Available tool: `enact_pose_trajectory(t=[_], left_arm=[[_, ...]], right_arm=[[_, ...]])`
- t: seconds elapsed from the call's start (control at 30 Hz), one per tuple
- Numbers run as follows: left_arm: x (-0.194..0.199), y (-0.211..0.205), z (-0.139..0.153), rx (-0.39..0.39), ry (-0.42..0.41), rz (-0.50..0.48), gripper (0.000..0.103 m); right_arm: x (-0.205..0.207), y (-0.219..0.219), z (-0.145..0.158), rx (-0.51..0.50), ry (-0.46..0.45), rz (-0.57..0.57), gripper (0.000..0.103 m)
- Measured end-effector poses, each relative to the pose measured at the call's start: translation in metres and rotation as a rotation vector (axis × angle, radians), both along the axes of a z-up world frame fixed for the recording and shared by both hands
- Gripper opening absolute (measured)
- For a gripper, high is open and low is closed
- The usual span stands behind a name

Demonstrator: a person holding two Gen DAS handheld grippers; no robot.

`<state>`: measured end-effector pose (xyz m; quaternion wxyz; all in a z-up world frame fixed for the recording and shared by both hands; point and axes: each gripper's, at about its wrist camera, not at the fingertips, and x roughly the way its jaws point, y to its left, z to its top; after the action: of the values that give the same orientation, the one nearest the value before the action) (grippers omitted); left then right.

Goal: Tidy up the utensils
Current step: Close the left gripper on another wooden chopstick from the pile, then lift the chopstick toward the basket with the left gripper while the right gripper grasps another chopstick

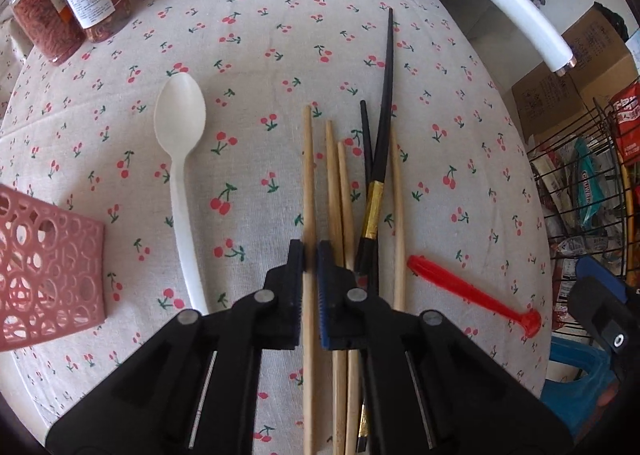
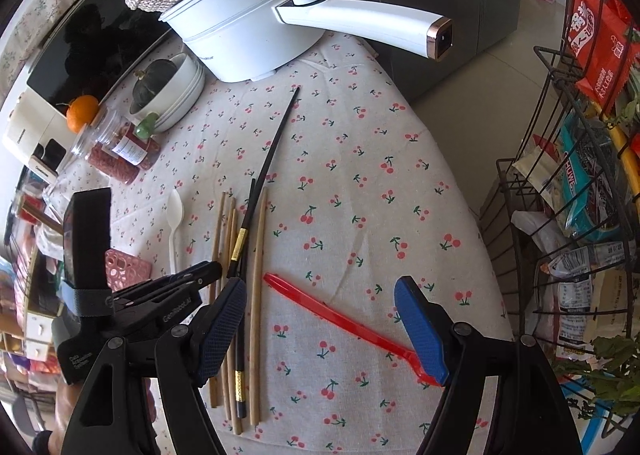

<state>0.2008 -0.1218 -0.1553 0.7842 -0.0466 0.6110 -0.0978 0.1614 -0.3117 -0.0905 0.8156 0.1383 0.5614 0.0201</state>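
While the leftmost wooden chopstick [image 1: 308, 191] is pinched by the left gripper [image 1: 311, 255] fingers, it lies on the desk [image 1: 460, 159] w/ the other chopsticks. Right gripper [image 2: 320, 319] fingers are spread wide above the red fork [image 2: 344, 319], near right.

A black two-finger left gripper [image 1: 310, 255] reaches over a table covered in a cherry-print tablecloth [image 1: 256, 67]. Its fingers are closed around one wooden chopstick [image 1: 308, 191], the leftmost of a loose bundle of wooden and black chopsticks [image 1: 378, 159]. A white plastic spoon [image 1: 181, 159] lies to the left, near a pink perforated holder [image 1: 48, 267] at the left edge. A red plastic utensil [image 1: 472, 291] lies to the right. Two jars [image 1: 68, 11] stand far left.
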Motion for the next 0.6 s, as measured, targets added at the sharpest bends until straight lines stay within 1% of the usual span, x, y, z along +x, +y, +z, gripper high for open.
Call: enact_pose_trajectory(t=[0.13,0.3,0.47,0.6], left_arm=[[-0.026,0.013,0.015,0.008,-0.064,-0.027,0.008],[-0.062,0.032,0.041,-0.047,-0.120,-0.075,0.008],[-0.095,0.053,0.063,-0.074,-0.193,-0.126,0.008],[-0.115,0.073,0.076,-0.083,-0.256,-0.135,0.008]], right_arm=[[-0.003,-0.002,0.000,-0.004,-0.001,-0.009,0.078],[-0.004,0.005,-0.003,-0.010,0.010,-0.001,0.078],[-0.005,0.024,-0.003,-0.017,0.012,0.033,0.078],[-0.004,0.045,-0.007,-0.011,0.015,0.075,0.078]])
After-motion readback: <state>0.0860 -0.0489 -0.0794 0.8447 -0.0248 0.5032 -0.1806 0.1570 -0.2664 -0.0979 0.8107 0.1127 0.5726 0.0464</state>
